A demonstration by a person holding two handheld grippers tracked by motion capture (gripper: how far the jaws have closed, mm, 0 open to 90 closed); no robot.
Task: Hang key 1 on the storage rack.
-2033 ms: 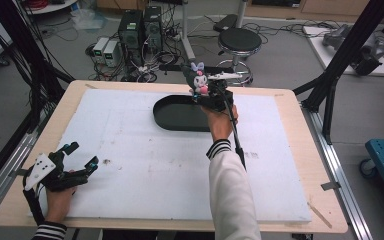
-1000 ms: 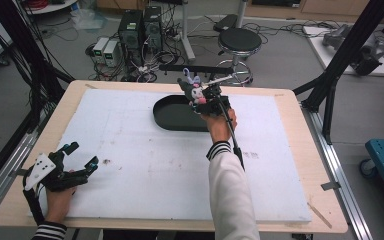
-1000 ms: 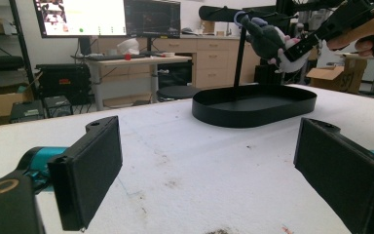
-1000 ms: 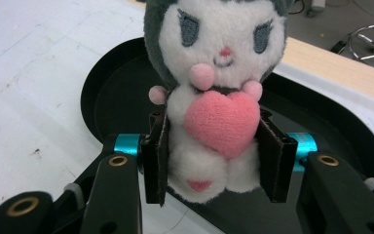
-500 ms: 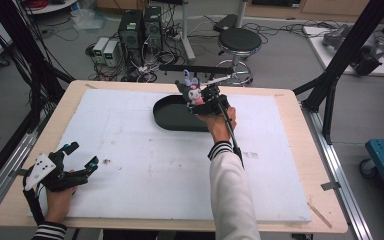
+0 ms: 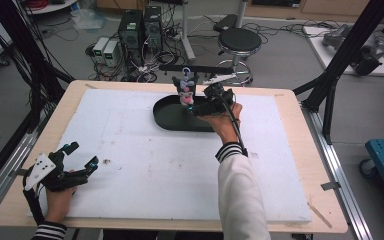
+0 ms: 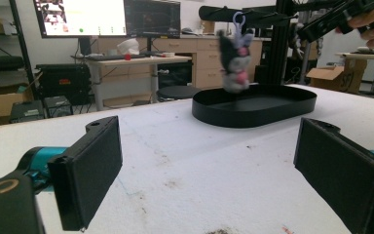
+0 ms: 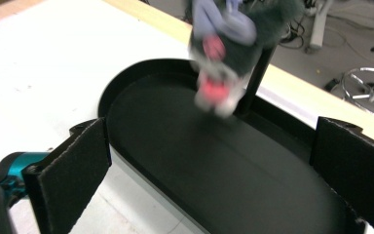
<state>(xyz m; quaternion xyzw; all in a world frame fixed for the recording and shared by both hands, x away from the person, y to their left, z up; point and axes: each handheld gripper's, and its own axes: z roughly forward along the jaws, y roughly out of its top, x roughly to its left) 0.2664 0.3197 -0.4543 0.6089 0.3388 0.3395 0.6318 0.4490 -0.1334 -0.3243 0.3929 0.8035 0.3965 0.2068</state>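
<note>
A small plush toy, grey and dark with pink spots, hangs by a loop from a black bar over a black oval tray. My right gripper sits just right of the toy above the tray. Its jaws have just been opening, and nothing is between them. In the right gripper view the blurred toy hangs beyond the open right gripper, beside the stand's post. My left gripper rests open at the front left; in the left gripper view the toy and tray lie far past it.
A white foam sheet covers the wooden table. Black frame posts stand at the table's right and left sides. Beyond the far edge are a stool and computers on the floor.
My right gripper, which was shut on the toy by the bar, has opened and drawn slightly back. The toy now hangs free over the tray. The left gripper has not moved.
</note>
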